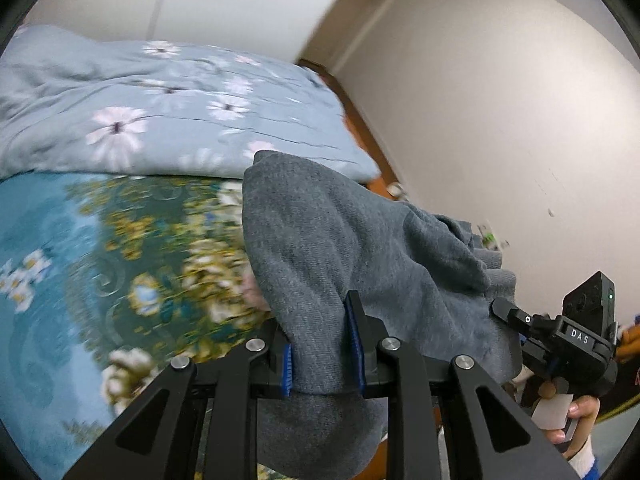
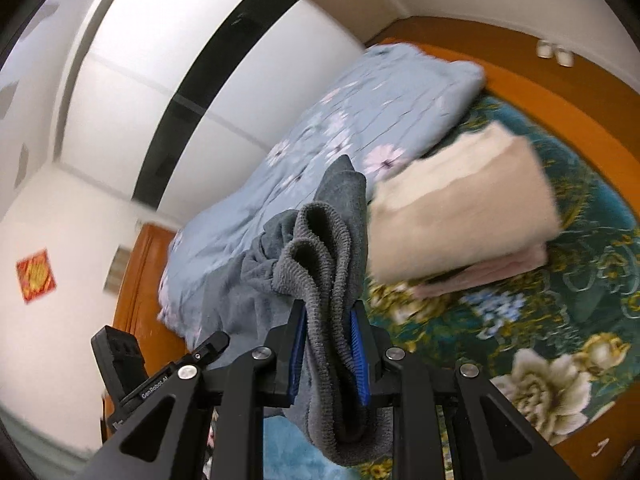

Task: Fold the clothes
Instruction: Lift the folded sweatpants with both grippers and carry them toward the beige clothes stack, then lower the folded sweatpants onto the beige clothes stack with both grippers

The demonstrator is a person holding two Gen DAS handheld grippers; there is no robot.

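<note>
A grey knit garment [image 1: 344,248] hangs in the air above the bed, stretched between both grippers. My left gripper [image 1: 320,344] is shut on one bunched part of it. My right gripper [image 2: 328,344] is shut on a ribbed, folded edge of the same garment [image 2: 324,256]. The right gripper also shows in the left wrist view [image 1: 560,332] at the lower right, with the person's hand under it. The left gripper shows in the right wrist view [image 2: 160,380] at the lower left.
The bed has a teal floral sheet [image 1: 80,248] and a light blue flowered quilt [image 1: 168,112] at its far side. A folded cream garment [image 2: 464,204] lies on a folded pink one [image 2: 500,272] on the sheet. An orange wooden bed frame [image 2: 560,92] and white walls surround it.
</note>
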